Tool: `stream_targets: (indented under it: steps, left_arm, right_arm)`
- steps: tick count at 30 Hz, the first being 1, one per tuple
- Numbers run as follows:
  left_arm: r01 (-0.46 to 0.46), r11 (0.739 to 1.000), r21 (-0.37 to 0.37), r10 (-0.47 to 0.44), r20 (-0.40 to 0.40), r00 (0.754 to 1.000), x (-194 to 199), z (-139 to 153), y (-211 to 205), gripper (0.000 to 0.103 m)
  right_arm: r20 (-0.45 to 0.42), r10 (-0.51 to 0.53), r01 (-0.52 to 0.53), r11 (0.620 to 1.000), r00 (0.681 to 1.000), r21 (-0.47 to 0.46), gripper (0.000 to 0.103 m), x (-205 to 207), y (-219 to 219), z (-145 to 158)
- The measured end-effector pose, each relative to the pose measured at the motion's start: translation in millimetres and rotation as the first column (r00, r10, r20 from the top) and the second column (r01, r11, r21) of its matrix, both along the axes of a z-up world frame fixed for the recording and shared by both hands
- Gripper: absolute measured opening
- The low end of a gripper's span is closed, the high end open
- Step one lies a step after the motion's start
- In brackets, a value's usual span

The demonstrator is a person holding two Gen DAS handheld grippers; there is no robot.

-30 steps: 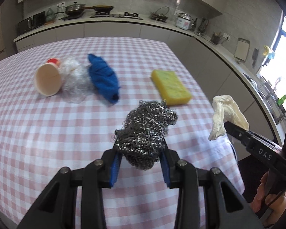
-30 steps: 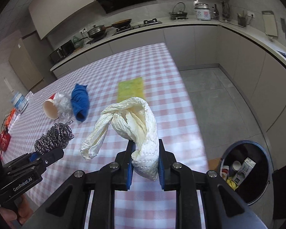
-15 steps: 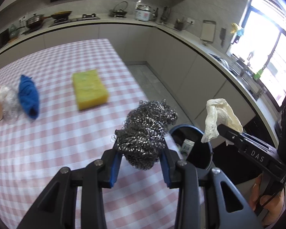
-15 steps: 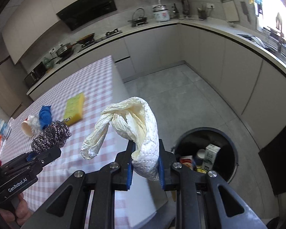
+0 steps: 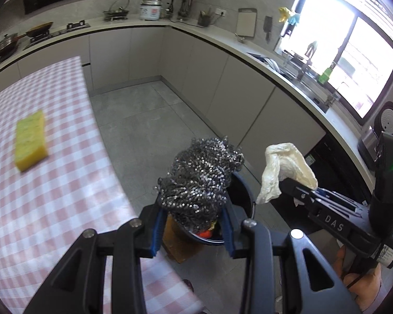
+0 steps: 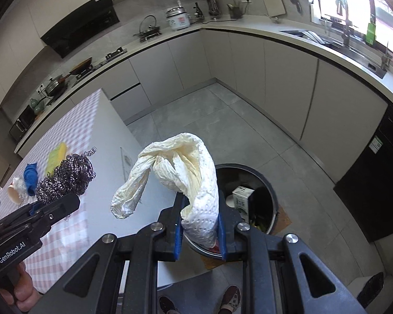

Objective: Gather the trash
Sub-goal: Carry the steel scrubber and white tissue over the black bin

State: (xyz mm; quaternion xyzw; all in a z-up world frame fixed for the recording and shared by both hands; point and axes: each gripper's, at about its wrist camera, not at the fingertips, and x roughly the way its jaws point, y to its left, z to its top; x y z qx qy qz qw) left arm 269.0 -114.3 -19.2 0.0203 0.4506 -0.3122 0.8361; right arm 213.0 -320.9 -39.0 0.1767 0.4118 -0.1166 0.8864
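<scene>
My left gripper (image 5: pixel 192 219) is shut on a grey steel-wool scourer (image 5: pixel 199 180) and holds it off the table edge, above a round dark trash bin (image 5: pixel 245 198) on the floor. A crumpled white paper towel (image 6: pixel 194 180) hangs from my right gripper (image 6: pixel 200 225), which is shut on it over the same bin (image 6: pixel 264 183). The bin holds a carton (image 6: pixel 242 198) and other scraps. From the left wrist the right gripper (image 5: pixel 288 183) with its towel (image 5: pixel 285 167) shows at the right. The right wrist view catches the left gripper (image 6: pixel 65 201) and scourer (image 6: pixel 65 178) at the left.
On the pink checked table (image 5: pixel 52 183) lie a yellow sponge (image 5: pixel 30 141), a blue cloth (image 6: pixel 30 178), crumpled plastic and a tipped paper cup (image 6: pixel 13 195). Grey cabinets and a counter ring the tiled floor (image 6: pixel 222 120). The person's shoes (image 6: pixel 230 298) stand below.
Both grippers have swung right, off the table and over the floor bin, each keeping its load. The table and its items slid to the left of both views.
</scene>
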Motion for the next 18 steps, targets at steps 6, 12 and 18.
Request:
stream_targets:
  steps: [6,12,18]
  left_arm:
    - [0.034,0.999,0.019,-0.034,-0.028,0.999,-3,-12,-36,0.038]
    - [0.050,0.997,0.053,-0.046,-0.067,0.997,-5,-28,-61,0.038]
    - [0.036,0.995,0.091,-0.026,-0.111,0.993,-4,-50,-79,0.038]
  right_arm:
    - [-0.035,-0.035,0.035,0.999,0.999,0.016,0.023,-11,-29,-17]
    - [-0.083,-0.048,0.053,0.997,0.995,0.050,0.023,-11,-52,-40]
    - [-0.146,-0.036,0.050,0.995,0.989,0.091,0.023,-4,-68,-70]
